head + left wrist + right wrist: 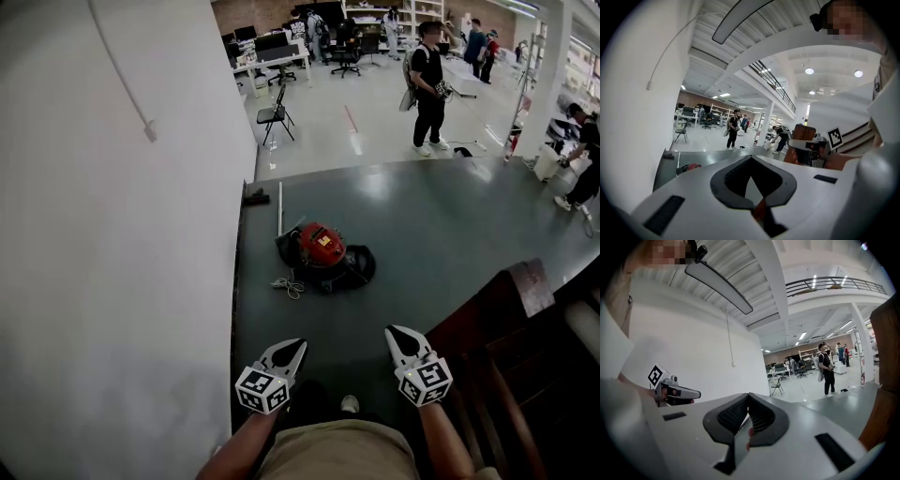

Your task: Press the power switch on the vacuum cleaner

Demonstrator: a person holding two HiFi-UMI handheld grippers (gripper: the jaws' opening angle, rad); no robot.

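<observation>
The vacuum cleaner (323, 251), a round red and black canister, lies on the dark floor ahead of me, and a sliver of its red top (692, 166) shows low in the left gripper view. My left gripper (296, 347) and right gripper (395, 332) hang side by side near my body, well short of the vacuum and touching nothing. Both point forward with their jaws together and nothing between them. In the left gripper view the left gripper's tips (751, 157) meet, and in the right gripper view the right gripper's tips (749, 394) meet. The switch itself I cannot make out.
A white wall (112, 234) runs along the left. A thin white pole (279, 208) and a coiled cord (289, 284) lie by the vacuum. Dark wooden stairs (511, 328) stand at the right. A person (429, 84) and a folding chair (275, 114) are farther off.
</observation>
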